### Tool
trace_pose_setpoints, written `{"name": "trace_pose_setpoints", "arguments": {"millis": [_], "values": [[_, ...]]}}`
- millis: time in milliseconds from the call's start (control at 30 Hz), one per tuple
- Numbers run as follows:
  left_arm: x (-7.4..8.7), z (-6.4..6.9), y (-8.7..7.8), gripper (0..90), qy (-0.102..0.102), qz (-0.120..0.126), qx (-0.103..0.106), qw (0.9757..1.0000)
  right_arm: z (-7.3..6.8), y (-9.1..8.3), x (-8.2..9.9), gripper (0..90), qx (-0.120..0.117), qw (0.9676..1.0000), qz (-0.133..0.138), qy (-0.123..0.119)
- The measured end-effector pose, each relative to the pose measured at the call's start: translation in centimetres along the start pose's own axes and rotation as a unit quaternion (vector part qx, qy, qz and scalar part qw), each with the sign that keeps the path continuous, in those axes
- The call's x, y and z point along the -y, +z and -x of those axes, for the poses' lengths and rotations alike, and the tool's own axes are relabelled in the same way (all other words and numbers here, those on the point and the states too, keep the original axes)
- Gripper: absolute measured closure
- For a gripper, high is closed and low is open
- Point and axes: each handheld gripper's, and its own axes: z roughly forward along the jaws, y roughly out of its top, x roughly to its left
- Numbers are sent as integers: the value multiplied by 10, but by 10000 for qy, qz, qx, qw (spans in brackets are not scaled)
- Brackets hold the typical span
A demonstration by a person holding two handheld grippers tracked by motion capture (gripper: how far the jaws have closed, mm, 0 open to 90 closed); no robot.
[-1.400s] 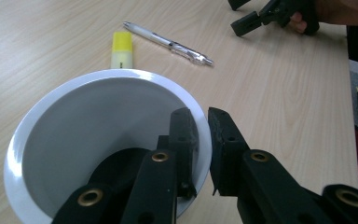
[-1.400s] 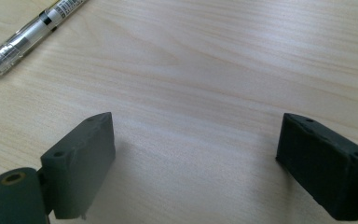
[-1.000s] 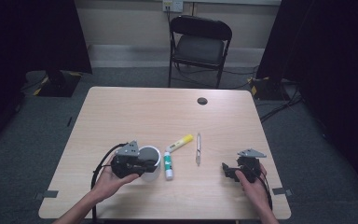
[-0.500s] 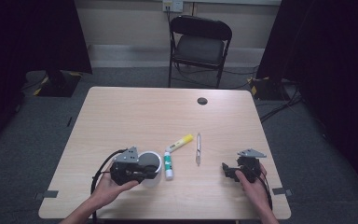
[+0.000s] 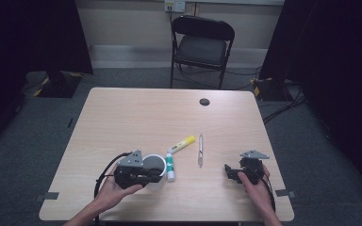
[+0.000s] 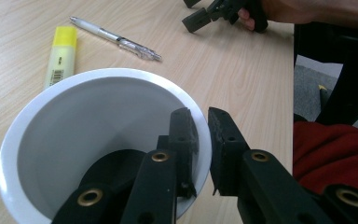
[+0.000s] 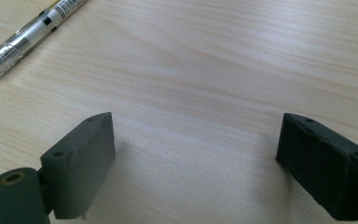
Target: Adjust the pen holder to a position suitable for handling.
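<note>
Two grippers on the table, and the left gripper (image 6: 200, 135) has the cup: its jaws are clamped on the rim of the white cup (image 6: 74, 116), one jaw down inside the bowl, the other outside against the wall, with just the thin rim pinched between them. From above, that left gripper (image 5: 156, 175) sits at the near left of the table (image 5: 136, 117), the cup (image 5: 154, 162) right at its tips and the person's left hand (image 5: 111, 190) wrapped round the body. Just past the cup rim, on the inner jaw's side, lies a yellow highlighter (image 6: 61, 56), flat on the wood, and beyond it a clear pen (image 6: 116, 39), lying slantwise and apart from the highlighter. In the high view a white glue stick (image 5: 170, 165) lies just beside the cup, between it and the pen (image 5: 200, 149). Farther off, ahead of the left jaws, the right gripper (image 6: 200, 16) rests in the person's right hand (image 6: 279, 9). Over to that right gripper (image 7: 193, 158): jaws spread wide, nothing between them but bare tabletop, with the pen (image 7: 25, 35) well beyond its left-hand jaw. Far across the table, a small dark round cap (image 5: 204, 101) sits in the wood, and a black folding chair (image 5: 201, 42) stands behind it.
</note>
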Motion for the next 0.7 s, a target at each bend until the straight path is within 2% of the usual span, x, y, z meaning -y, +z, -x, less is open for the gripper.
{"name": "trace_pose_setpoints", "arguments": {"millis": [33,133,233,300,500,533,600,667,700], "values": [[0,0,0,808,-13,26,40,10000,0,0,0,106,0,10000,0,0],[-1,2,1,808,40,18,-22,10000,0,0,0,106,1,10000,2,-5],[0,0,0,783,67,32,53,10000,0,0,0,106,0,10000,1,-1],[-2,1,-2,751,86,129,103,9998,0,0,0,106,-3,10000,2,-3],[-7,-3,-13,645,114,389,72,9992,0,0,0,106,2,10000,3,1],[-6,-6,-17,624,50,518,63,9986,0,0,0,106,0,10000,1,-1],[-4,-9,-20,586,-12,603,11,9982,0,0,0,106,0,10000,0,0],[-3,-13,-23,497,-79,615,-18,9981,0,0,0,106,0,10000,1,-1],[-2,-15,-24,483,-85,635,-10,9979,0,0,0,106,1,10000,1,-2]]}}
